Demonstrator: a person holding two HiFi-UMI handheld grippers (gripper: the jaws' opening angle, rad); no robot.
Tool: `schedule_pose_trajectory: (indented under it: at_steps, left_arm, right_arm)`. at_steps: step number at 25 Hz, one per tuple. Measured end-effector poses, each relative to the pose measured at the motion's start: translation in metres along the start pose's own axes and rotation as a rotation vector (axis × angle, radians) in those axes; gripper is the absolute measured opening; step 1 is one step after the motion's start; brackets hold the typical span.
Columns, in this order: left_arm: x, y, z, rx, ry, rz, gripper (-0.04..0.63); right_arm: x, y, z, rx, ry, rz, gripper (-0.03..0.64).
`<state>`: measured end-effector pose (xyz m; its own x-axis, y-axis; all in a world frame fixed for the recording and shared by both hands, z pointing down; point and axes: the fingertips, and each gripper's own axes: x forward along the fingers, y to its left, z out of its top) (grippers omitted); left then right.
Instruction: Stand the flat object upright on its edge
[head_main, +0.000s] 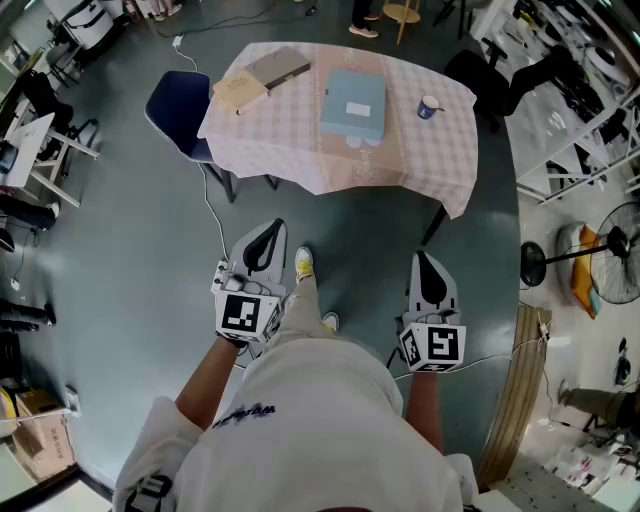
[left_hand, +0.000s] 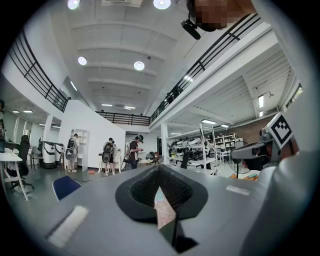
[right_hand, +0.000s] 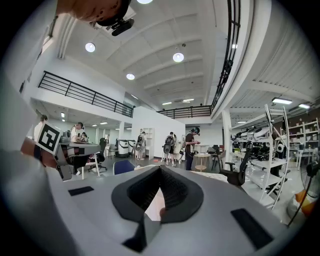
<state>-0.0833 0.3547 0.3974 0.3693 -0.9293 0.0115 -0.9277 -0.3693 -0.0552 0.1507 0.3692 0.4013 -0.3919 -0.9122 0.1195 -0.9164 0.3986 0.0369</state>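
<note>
**A:** What's nearest?

**B:** Two tools held low in front of the person's body. The left gripper (head_main: 270, 232) has its jaws pressed together with nothing between them. Its own view shows only a sliver of pink cloth (left_hand: 163, 211) through the slit. The right gripper (head_main: 422, 262) is the same, jaws closed tight and empty.

**A:** Are they touching anything?

**B:** No. Both hang over the grey floor (head_main: 130, 260), well short of the table, with the person's yellow shoes (head_main: 304, 262) between them.

**A:** And the table?

**B:** Ahead is a table (head_main: 400, 170) covered by that pink checked cloth. The flat blue box (head_main: 353, 103) lies flat on it near the middle, a little to the right. It might be a book rather than a box; from up here I can't be sure.

**A:** What else is on top?

**B:** A mug (head_main: 428, 107) stands right of the box, apart from it. At the left end a brown pad (head_main: 239, 92) and a grey book (head_main: 277, 67) lie flat just beside each other, the book farther back.

**A:** And beyond?

**B:** A blue chair (head_main: 175, 110) is at the table's left corner, and a standing fan (head_main: 615, 250) is off to the right. In the gripper views, several people (left_hand: 134, 152) stand far across the hall.
</note>
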Motion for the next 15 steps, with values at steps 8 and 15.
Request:
schedule_pose_trajectory:
  at_steps: [8,15]
  left_arm:
    - [0.0023,0.0022,0.0032,0.012,0.002,-0.006,0.003]
    - [0.0043,0.001,-0.0037,0.012,0.013,-0.002,0.003]
  right_arm:
    - [0.0012,-0.001,0.0042,0.003,-0.025,0.012,0.003]
    - [0.0004,-0.0037,0.0055,0.016,-0.054,0.011,0.003]
